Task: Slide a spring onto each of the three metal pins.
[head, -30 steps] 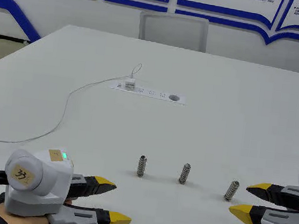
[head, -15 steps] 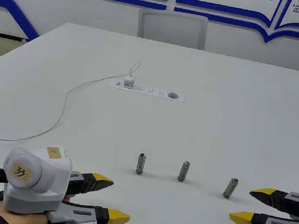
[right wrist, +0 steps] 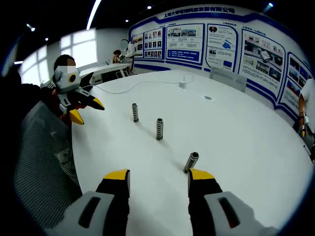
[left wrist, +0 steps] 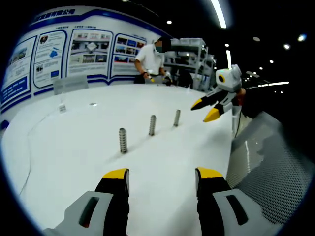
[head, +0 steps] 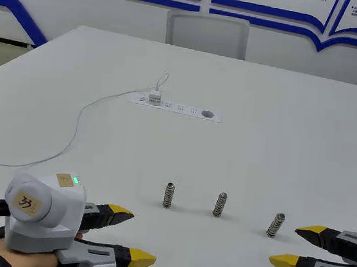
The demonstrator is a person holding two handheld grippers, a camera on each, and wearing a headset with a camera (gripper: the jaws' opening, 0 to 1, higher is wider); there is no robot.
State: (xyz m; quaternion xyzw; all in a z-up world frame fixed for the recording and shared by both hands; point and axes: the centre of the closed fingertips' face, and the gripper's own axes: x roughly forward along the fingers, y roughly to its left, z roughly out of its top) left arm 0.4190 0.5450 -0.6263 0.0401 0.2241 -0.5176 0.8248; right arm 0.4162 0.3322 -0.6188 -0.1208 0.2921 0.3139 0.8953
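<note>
Three springs in a row on the white table point(head: 260, 156) — left spring point(head: 169, 195) and middle spring point(head: 220, 204) upright, right spring point(head: 276, 225) leaning — left gripper point(head: 143, 236) near the left spring, jaws spread, empty; right gripper point(head: 284, 245) just beside the right spring, jaws spread, holding nothing.

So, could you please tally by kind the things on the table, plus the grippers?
Springs: 3
Grippers: 2, the left gripper and the right gripper
Power strip: 1
Plug with cable: 1
Total: 7
</note>
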